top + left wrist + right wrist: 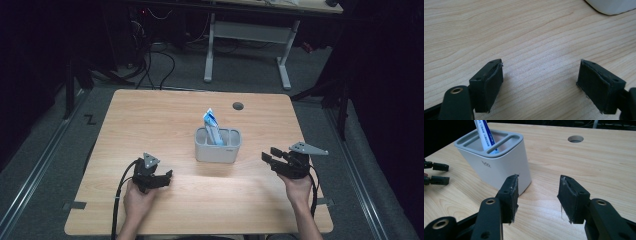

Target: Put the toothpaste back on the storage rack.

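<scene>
Listing from left to right across the wooden table (165,115):

Left gripper (169,174): held in the person's left hand (137,197) low over the bare wood near the front edge, jaws pointing right. Its own view has the jaws well apart with nothing between them; both are cut off at the bottom edge.

Grey holder (217,150): standing upright at mid-table, between the two grippers and apart from both. In the left gripper view only a pale corner (611,6) enters at top right. Top divided into slots.

Blue-and-white tube (212,125): standing tilted in a left-hand slot of the holder, lower part hidden inside; print too small to read. Its top is cut off in the right gripper view (484,135).

Right gripper (267,155): held in the right hand (297,187), jaws pointing left toward the holder, parted, gripping nothing.

Round hole (238,106): in the tabletop beyond the holder.
</scene>
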`<state>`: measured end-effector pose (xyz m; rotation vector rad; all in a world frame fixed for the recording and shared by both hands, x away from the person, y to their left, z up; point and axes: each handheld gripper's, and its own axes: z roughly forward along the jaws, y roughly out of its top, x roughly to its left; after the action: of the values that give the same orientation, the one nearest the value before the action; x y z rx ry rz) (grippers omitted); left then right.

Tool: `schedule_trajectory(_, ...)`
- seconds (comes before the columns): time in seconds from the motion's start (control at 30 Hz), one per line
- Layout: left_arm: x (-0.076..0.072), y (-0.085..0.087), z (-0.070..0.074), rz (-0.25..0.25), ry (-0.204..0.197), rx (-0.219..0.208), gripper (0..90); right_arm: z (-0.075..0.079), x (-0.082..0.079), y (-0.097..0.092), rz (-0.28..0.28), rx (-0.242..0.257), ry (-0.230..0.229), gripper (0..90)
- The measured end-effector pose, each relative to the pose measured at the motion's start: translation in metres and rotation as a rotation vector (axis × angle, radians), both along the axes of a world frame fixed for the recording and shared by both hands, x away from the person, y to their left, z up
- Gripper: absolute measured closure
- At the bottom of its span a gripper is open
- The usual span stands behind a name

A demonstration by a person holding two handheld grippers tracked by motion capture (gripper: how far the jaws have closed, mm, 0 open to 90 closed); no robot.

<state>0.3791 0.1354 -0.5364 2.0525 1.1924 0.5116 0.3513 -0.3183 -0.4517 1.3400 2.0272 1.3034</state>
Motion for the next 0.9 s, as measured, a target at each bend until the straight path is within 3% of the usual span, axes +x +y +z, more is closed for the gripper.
schedule_trajectory(0.4,0.000,0.000,0.000,0.000,0.000,0.000,20.7,-0.018,0.002,0.004,-0.007,0.007,0.029,50.6)
schedule_trajectory(0.9,0.000,0.000,0.000,0.000,0.000,0.000,20.7,-0.034,0.004,0.009,-0.013,-0.020,0.056,50.7)
